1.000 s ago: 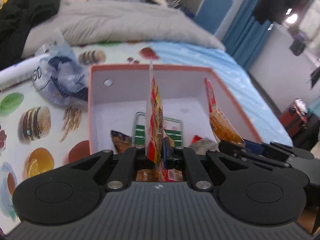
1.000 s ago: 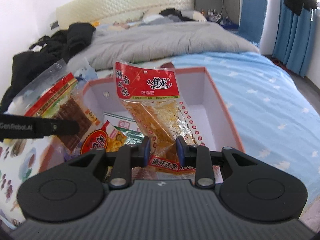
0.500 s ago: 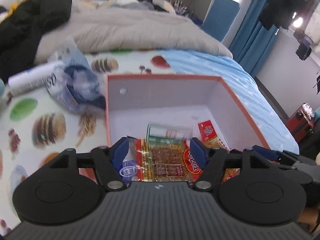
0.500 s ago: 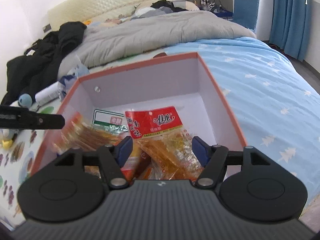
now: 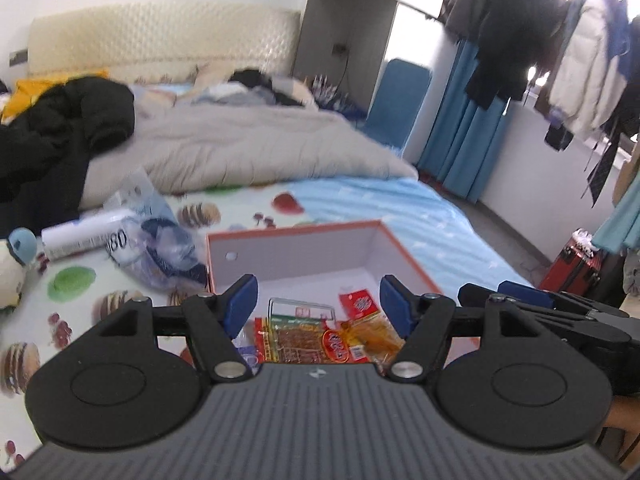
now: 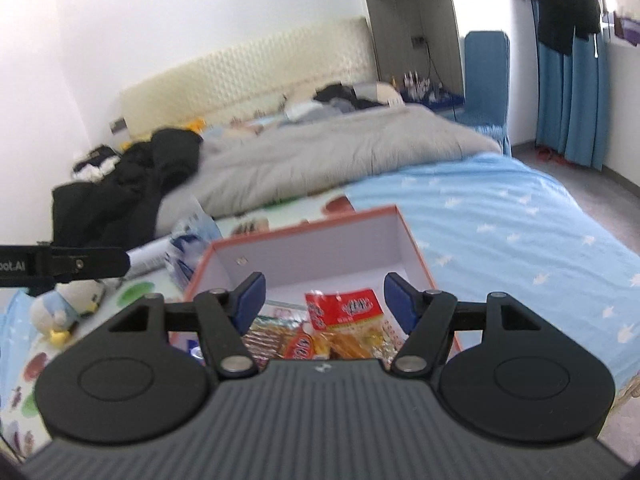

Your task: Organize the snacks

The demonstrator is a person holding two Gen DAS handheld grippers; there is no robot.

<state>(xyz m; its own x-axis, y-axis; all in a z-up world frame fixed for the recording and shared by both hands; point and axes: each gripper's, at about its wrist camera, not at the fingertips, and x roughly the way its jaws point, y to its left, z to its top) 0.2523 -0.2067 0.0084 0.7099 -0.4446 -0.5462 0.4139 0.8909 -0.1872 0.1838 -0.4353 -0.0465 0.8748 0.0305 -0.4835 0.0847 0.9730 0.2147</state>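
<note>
A bedroom: a bed (image 5: 360, 204) with a light blue sheet, a food-print mat (image 5: 80, 292) spread over its near end and a rumpled grey duvet (image 5: 240, 152) farther back, blue curtains (image 5: 460, 152) along the far wall. On the mat sits an open cardboard box (image 5: 296, 254), orange on the outside and on its rim, pale lilac-white inside, with a small round hole in its back wall.

The snacks lie flat on the box floor at its near end. A clear packet with a red and yellow border (image 5: 300, 340) shows brown strips inside; just beside it to the right lies a packet with a red header (image 6: 344, 306) and golden-orange contents, and a green-and-white packet (image 5: 302, 314) is partly under them. They overlap one another.

The left tool (image 5: 318, 308) hangs above the near edge of the box, its blue-padded fingers spread wide with nothing between them. The right tool (image 6: 324, 300) hangs close beside it, likewise spread and empty.

Left of the box on the mat are a crumpled clear plastic bag (image 5: 156, 240), a white cylinder (image 5: 80, 234) and a plush toy (image 5: 14, 268).
</note>
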